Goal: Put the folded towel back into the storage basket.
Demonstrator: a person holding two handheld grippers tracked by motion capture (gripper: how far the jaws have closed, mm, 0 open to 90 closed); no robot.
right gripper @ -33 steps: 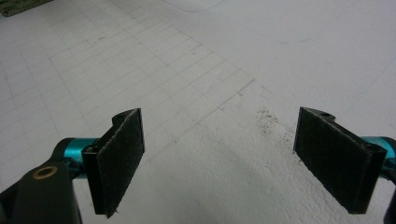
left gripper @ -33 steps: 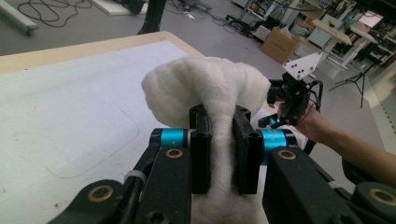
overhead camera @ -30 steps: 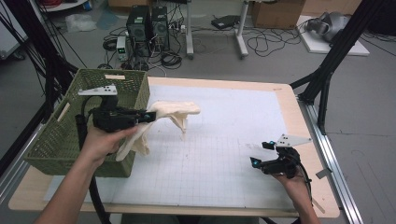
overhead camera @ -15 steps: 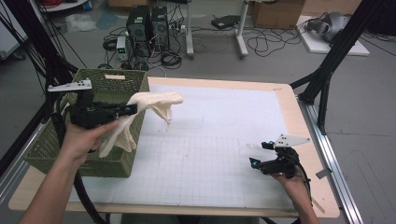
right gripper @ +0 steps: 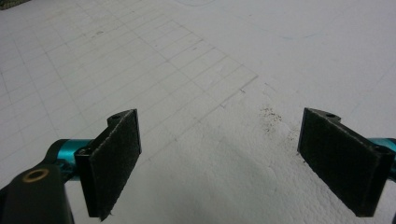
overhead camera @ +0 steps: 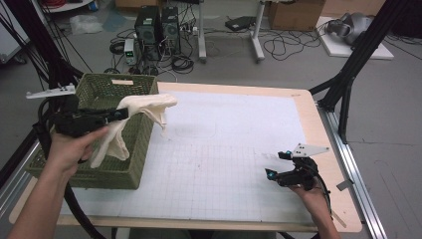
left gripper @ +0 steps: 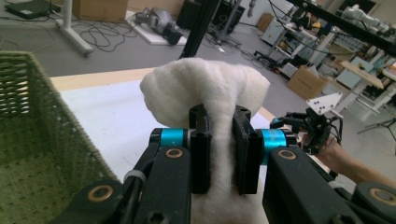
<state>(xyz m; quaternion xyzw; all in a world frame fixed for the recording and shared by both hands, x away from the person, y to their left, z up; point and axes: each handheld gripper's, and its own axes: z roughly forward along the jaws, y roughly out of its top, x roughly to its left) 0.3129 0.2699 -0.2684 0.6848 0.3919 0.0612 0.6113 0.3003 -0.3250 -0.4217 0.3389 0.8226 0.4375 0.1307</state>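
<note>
Cream fluffy cloth [overhead camera: 144, 107] hangs pinched tight in the left gripper [overhead camera: 117, 114], over the green woven basket [overhead camera: 132, 167] at middle left. The right gripper [overhead camera: 272, 169], at lower right, is wide open and holds nothing.

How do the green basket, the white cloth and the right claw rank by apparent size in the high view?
1. Green basket, clearly largest.
2. White cloth, draped from the left claw.
3. Right claw, smallest, though nearest the camera.

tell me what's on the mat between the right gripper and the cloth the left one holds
Nothing: in the high view, only bare gridded mat separates the right gripper from the cloth.
</note>
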